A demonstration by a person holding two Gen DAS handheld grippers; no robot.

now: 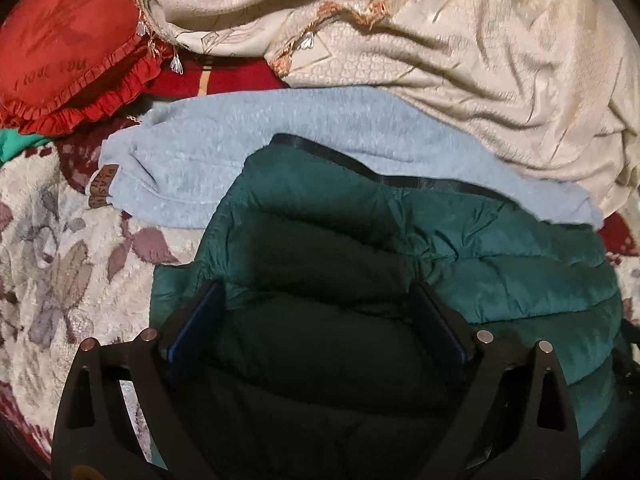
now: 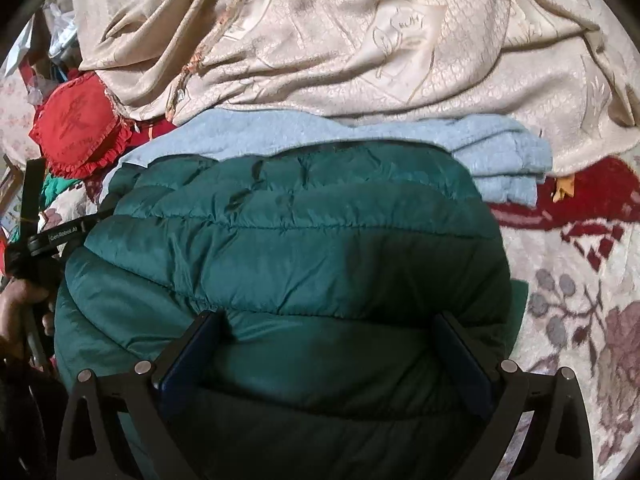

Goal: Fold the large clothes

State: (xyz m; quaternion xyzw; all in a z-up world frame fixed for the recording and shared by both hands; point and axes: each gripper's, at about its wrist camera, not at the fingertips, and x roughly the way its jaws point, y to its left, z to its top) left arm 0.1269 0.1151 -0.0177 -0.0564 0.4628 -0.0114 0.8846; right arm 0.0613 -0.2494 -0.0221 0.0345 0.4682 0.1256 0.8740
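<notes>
Left gripper (image 1: pixel 318 312): jaws wide apart, nothing clamped, pads resting over the green puffer jacket (image 1: pixel 360 264).
Right gripper (image 2: pixel 332 344): jaws spread wide too, nothing clamped, over the same jacket (image 2: pixel 288 248).
Jacket: bunched on the floral blanket (image 1: pixel 60 248), overlapping the light blue fleece (image 1: pixel 224 148).
Fleece: behind the jacket, against the beige cloth (image 1: pixel 460 52).
Red cushion (image 1: pixel 68 52): far left.
</notes>
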